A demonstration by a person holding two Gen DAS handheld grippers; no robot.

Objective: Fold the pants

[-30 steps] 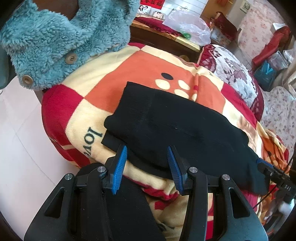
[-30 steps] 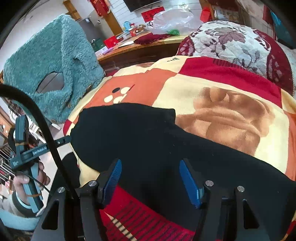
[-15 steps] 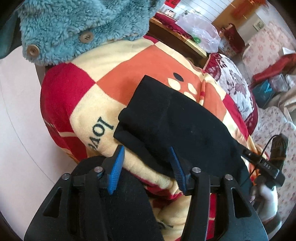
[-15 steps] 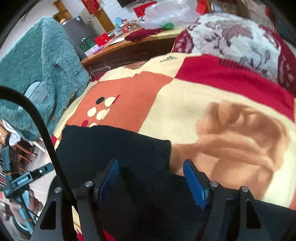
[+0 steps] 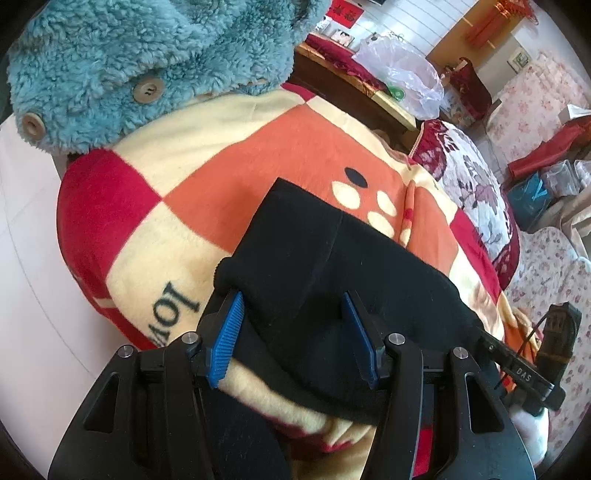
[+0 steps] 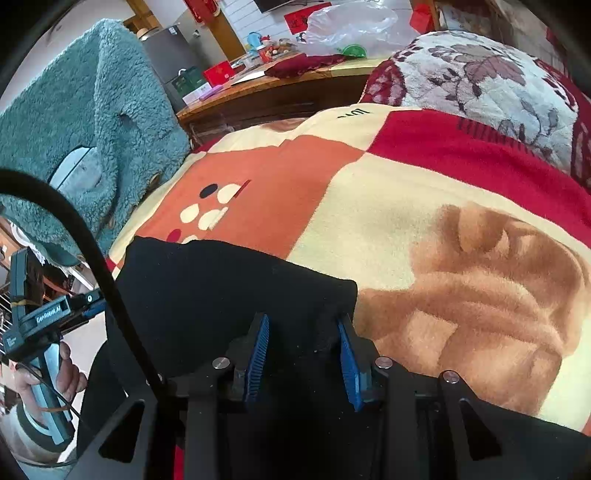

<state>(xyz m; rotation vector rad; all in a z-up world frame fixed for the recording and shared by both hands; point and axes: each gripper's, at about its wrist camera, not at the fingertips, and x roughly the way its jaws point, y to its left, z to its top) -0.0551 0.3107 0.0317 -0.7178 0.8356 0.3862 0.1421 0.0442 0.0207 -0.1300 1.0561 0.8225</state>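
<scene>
Black pants (image 5: pixel 332 266) lie folded on a checked blanket (image 5: pixel 207 184). My left gripper (image 5: pixel 291 299) straddles their near left corner. Its jaws are closing, with cloth between the blue pads (image 5: pixel 225 332), which stand apart from it. In the right wrist view the pants (image 6: pixel 207 288) end in a corner that bunches up between my right gripper's (image 6: pixel 303 319) pads. Those jaws are closing too and pinch the fabric. A hand holds the left gripper (image 6: pixel 44 321) at that view's left edge, and the right gripper (image 5: pixel 517 369) shows at the left view's right edge.
A teal fleece coat (image 5: pixel 147 55) hangs over a chair at the blanket's left end. A floral cushion (image 6: pixel 480 85) lies at the far right. Behind stands a wooden table (image 6: pixel 280 92) with a plastic bag (image 6: pixel 354 26) and small items. White floor (image 5: pixel 29 295) lies left.
The left gripper has moved in over the pants' corner. The right gripper slid to the far corner of the pants and its jaws narrowed onto the bunched cloth.
</scene>
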